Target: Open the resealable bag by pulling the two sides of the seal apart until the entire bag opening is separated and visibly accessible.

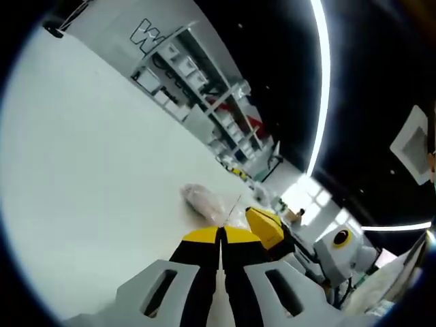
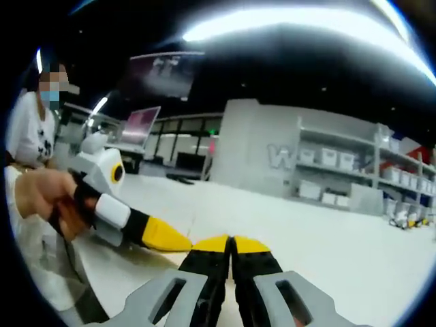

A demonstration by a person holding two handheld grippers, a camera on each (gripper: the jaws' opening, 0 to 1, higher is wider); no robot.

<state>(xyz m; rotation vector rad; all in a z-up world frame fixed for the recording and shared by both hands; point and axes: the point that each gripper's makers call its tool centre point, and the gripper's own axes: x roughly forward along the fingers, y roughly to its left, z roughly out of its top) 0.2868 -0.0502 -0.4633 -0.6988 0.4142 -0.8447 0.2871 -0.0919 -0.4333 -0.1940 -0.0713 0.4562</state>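
A clear resealable bag [image 1: 203, 201] with something pale pinkish inside lies on the white table [image 1: 88, 177], just beyond my left gripper [image 1: 220, 235]. That gripper's yellow-tipped jaws are pressed together. A thin strip of clear film runs from the bag toward the tips, but I cannot tell if it is pinched. The right gripper [image 1: 264, 225] comes in from the right, its yellow tip close beside the bag. In the right gripper view, the right gripper [image 2: 231, 240] is shut with nothing visible between its jaws. The left gripper [image 2: 163, 237], held by a hand [image 2: 41, 194], points at its tips.
Grey shelving with white bins [image 1: 204, 88] stands past the table's far edge and also appears as shelving [image 2: 340, 167] in the right gripper view. A person in a white shirt [image 2: 27, 133] stands at the left, close to the table.
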